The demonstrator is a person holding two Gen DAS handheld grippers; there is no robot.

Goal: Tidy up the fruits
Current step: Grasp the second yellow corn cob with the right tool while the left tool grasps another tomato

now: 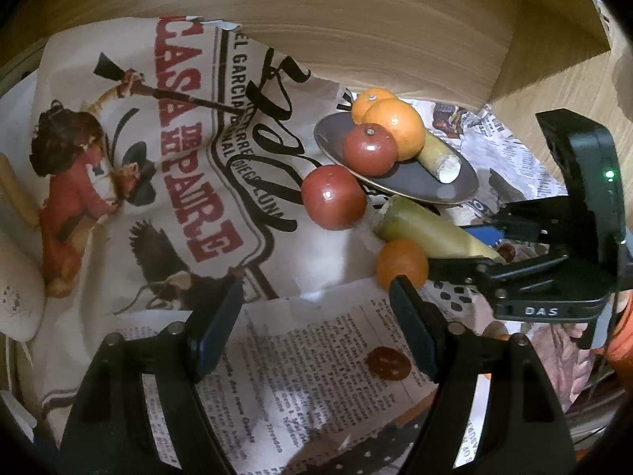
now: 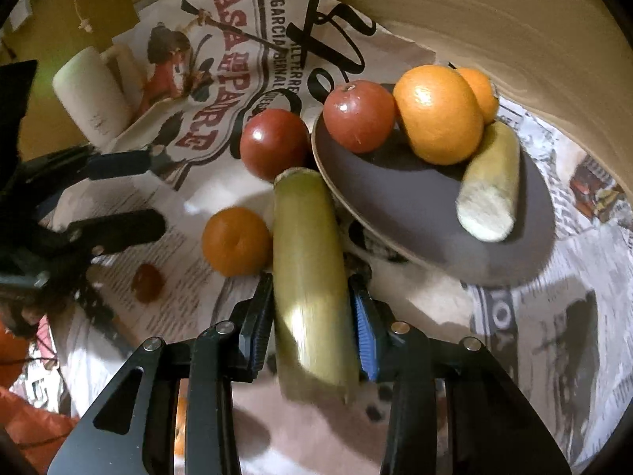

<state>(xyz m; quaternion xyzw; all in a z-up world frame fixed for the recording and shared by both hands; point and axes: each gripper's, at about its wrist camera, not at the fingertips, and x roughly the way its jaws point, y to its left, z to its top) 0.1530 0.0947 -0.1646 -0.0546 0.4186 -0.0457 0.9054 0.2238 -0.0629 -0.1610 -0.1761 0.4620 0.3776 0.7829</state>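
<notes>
A dark plate [image 2: 399,213] [image 1: 467,188] holds a red apple [image 2: 358,116] [image 1: 370,150], two oranges [image 2: 435,114] [image 1: 395,126] and a pale cane piece [image 2: 492,182] [image 1: 439,158]. My right gripper [image 2: 312,316] [image 1: 470,249] is shut on a greenish cane piece [image 2: 310,277] [image 1: 427,233], beside the plate's near rim. A second red apple [image 2: 273,142] [image 1: 334,198] and a small orange [image 2: 235,241] [image 1: 401,263] lie on the newspaper. My left gripper [image 1: 316,328] [image 2: 122,198] is open and empty, just left of the small orange.
Printed newspaper [image 1: 178,158] covers the table. A wooden wall [image 1: 356,19] curves behind the plate. A white mug [image 2: 93,99] lies on its side at far left. A red printed spot [image 1: 387,362] marks the paper near my left gripper.
</notes>
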